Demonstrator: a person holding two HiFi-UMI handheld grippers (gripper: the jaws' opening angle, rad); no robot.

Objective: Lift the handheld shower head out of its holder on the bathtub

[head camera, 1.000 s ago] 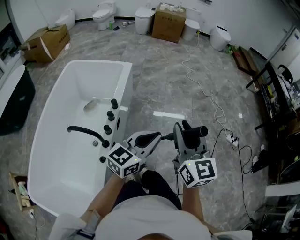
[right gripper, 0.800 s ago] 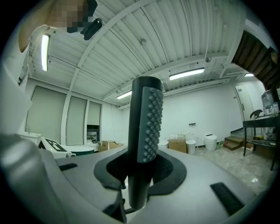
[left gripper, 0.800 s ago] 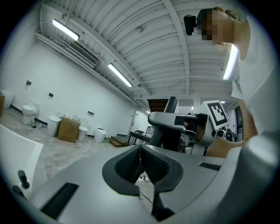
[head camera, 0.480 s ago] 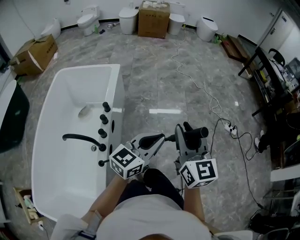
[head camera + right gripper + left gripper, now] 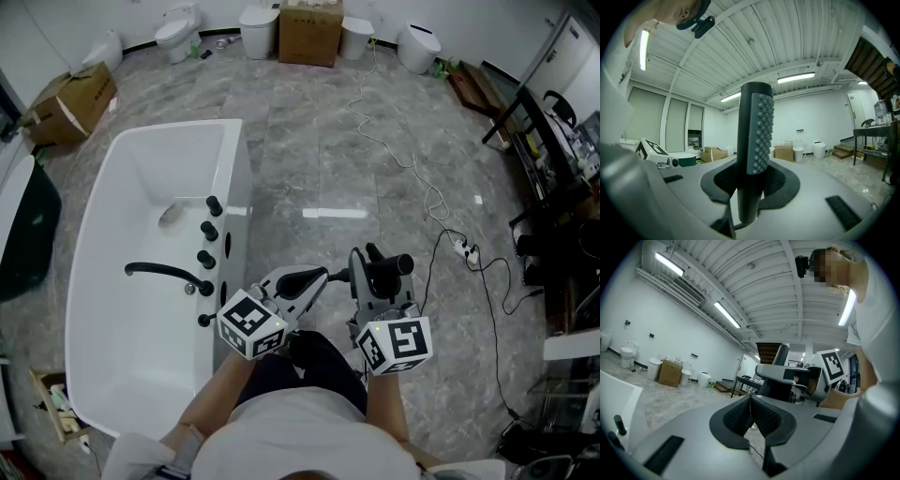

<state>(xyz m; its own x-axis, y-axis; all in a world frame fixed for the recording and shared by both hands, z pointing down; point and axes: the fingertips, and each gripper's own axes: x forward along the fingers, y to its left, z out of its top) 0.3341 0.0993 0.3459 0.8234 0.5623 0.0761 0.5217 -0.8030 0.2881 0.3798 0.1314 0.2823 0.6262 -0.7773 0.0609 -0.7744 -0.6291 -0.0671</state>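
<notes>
Two grippers sit low in my head view, over the grey marbled floor [image 5: 328, 159], beside the white freestanding bathtub [image 5: 236, 178] but clear of it. My right gripper [image 5: 373, 272] is clamped on the black wand-shaped handheld shower head [image 5: 392, 264]. In the right gripper view the jaws press its shaft from both sides. It stands upright there with its grey nubbed face turned right, and its lower end drops out of sight behind the jaw bodies. From above I get only a short black stub lying across that gripper's tip.

My left gripper [image 5: 315, 276] has its ribbed pads [image 5: 738, 416] pressed together with nothing between them.

Along the tub's near rim are a curved black spout [image 5: 159, 272] and a row of black knobs [image 5: 208, 230]. Which small fitting is the holder I cannot tell at this size. The tub's nearest corner slips behind the person's white sleeve [image 5: 141, 450]
</notes>
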